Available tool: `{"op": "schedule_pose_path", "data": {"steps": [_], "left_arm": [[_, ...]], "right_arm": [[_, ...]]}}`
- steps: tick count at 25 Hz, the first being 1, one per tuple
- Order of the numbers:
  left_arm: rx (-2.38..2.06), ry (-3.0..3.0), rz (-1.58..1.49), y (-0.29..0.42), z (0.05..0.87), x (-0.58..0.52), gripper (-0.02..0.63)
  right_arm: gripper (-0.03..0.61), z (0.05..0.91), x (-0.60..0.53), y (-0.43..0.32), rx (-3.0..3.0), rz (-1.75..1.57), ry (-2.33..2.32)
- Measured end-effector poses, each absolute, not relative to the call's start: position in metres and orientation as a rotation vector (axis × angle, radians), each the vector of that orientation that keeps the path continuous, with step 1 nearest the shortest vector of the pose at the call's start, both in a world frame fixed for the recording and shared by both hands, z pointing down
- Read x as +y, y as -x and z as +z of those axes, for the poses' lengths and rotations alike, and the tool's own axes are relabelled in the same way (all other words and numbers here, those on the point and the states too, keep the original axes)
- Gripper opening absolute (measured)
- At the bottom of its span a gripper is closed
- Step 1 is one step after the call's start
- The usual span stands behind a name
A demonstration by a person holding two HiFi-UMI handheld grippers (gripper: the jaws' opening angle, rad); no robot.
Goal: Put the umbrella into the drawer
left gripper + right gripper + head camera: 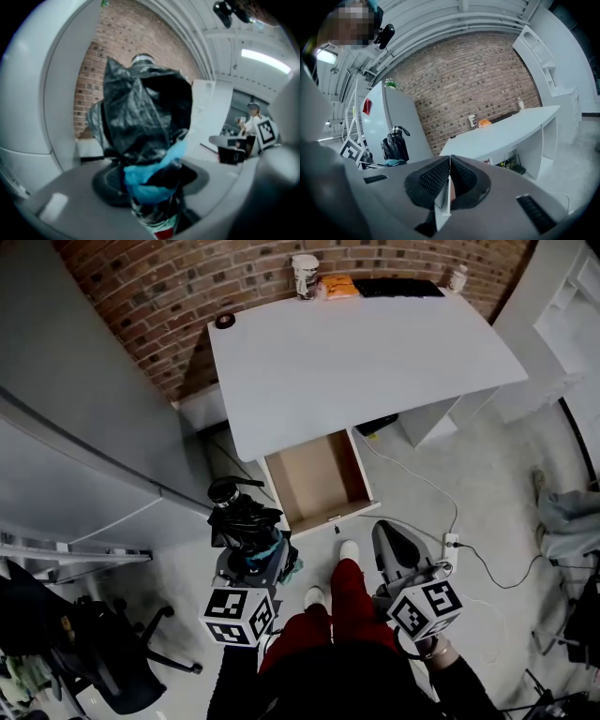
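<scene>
I'm gripping the folded black umbrella [246, 521] in my left gripper [251, 554], handle up, just near-left of the open drawer [317, 482], ready for lowering in; my right gripper [449, 180] is hanging closed, empty.

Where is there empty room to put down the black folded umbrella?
The open brown drawer under the white desk top is bare inside. The desk's middle, between its front edge and the back row, is bare too. Crowded: the back edge by the brick wall, with a white cup, an orange packet and a flat black keyboard.
</scene>
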State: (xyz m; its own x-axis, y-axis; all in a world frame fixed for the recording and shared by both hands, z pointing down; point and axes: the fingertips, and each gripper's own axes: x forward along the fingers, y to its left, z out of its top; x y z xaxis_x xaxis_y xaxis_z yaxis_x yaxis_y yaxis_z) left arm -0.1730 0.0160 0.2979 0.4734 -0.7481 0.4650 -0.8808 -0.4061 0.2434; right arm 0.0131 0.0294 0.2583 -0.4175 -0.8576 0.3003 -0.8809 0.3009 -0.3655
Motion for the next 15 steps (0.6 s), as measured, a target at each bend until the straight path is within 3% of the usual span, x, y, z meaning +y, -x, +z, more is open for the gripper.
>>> {"op": "schedule_pose_path", "data": {"steps": [15], "left_arm": [[-1.267, -2.195, 0.596, 0.119, 0.363, -0.04, 0.235]], "right_arm": [[0.006, 0.313, -0.034, -0.051, -2.417, 0.898, -1.578]]}}
